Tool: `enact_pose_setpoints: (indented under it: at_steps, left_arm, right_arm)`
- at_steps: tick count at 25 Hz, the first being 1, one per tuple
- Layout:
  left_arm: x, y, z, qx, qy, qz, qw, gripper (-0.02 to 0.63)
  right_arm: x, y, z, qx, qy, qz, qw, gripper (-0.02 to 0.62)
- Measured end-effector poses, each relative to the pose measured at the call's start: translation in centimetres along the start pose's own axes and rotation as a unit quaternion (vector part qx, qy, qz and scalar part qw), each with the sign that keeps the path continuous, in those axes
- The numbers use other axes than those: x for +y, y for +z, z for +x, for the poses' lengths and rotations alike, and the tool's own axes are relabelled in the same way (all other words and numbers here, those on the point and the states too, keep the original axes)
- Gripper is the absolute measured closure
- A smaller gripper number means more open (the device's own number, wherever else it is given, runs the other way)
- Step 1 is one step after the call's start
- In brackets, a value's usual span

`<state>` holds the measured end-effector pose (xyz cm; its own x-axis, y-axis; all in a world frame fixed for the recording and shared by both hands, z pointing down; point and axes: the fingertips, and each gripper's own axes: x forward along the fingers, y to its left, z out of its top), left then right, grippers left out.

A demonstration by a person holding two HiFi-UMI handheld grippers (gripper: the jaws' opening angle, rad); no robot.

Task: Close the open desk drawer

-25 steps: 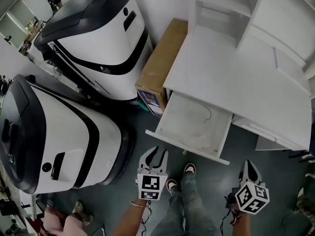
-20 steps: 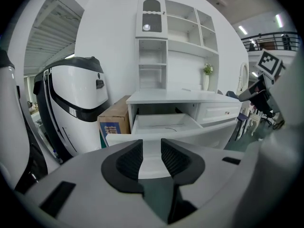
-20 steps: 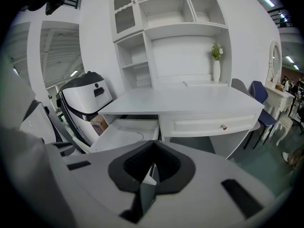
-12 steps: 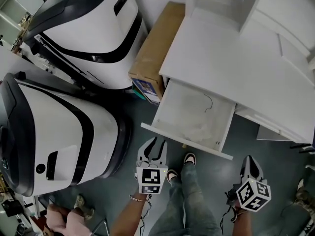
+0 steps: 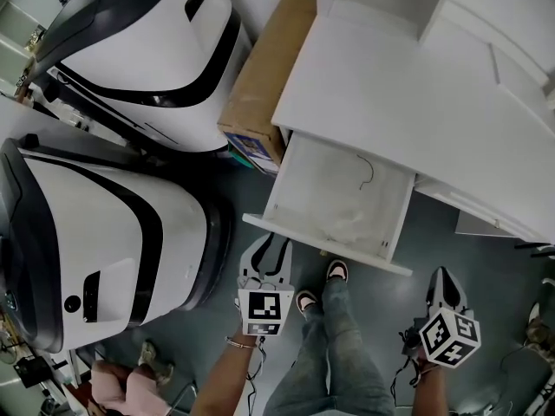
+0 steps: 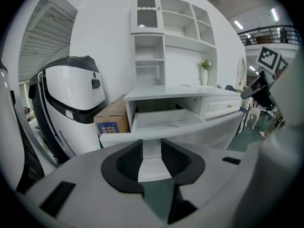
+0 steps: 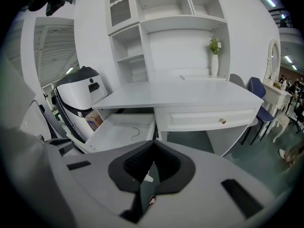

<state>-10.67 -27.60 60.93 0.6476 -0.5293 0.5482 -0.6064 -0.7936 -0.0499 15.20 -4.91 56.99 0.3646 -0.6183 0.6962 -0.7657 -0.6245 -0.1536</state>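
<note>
One white wooden drawer [image 5: 323, 243] juts open from the white desk [image 5: 390, 85], twelve o'clock of the left gripper [image 5: 271, 251], whose fingers are apart and empty; the right gripper [image 5: 442, 277] has its fingers pressed together. It looks stiff and light, so push its front mid-panel.

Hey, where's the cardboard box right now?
In the head view, the cardboard box sits on the floor left of the desk, squeezed between its end and the upper white machine, just beyond the open drawer.

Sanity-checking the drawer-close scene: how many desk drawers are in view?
2. An open drawer at the left under the desktop; a closed drawer with a small knob right of it. Others may be hidden.
</note>
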Motion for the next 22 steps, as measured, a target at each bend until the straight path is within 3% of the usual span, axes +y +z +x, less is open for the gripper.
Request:
enact_pose_setpoints:
  at_steps: [22]
  left_arm:
    - [0.4, 1.6, 2.6, 0.01, 0.0, 0.004, 0.9999, 0.474]
  right_arm:
    - [-1.1, 1.7, 1.5, 0.0, -0.007, 0.015, 1.0, 0.589]
